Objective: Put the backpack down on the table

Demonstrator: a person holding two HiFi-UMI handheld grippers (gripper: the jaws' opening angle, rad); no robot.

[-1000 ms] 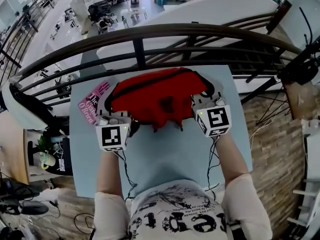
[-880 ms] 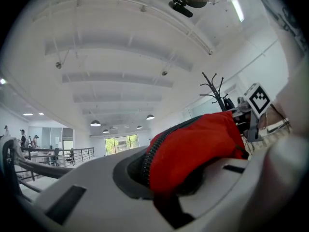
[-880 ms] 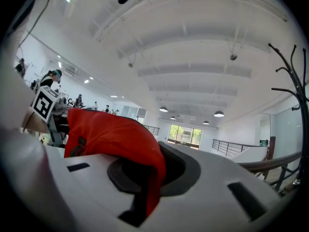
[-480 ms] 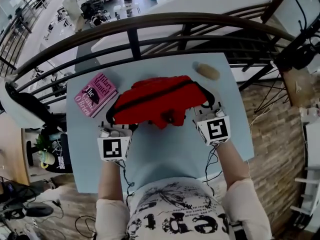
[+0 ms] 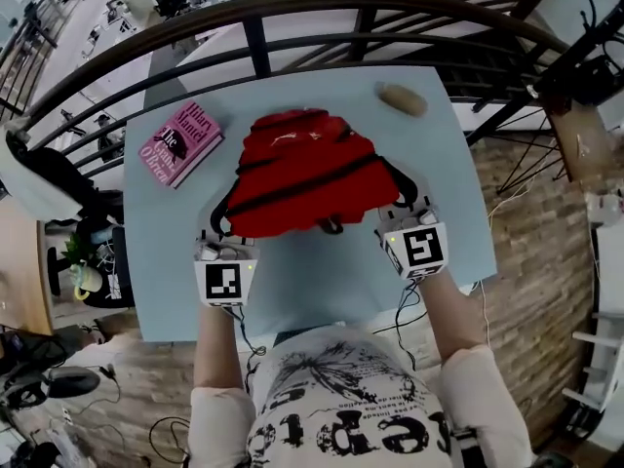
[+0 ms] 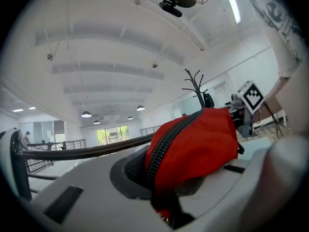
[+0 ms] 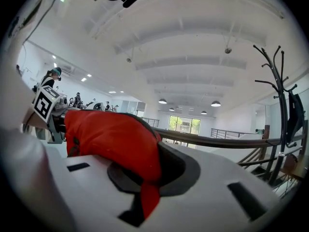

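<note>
- Evidently the left gripper [image 5: 217, 240] and right gripper [image 5: 398, 218] each pinch the red backpack [image 5: 302, 169], which seems to rest mid-table [image 5: 322, 286].
- Best to settle it flat before the jaws part.

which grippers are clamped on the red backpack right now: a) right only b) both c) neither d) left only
B: the left gripper and the right gripper each pinch fabric of the red backpack between shut jaws, one at each near corner, as both gripper views show.
</note>
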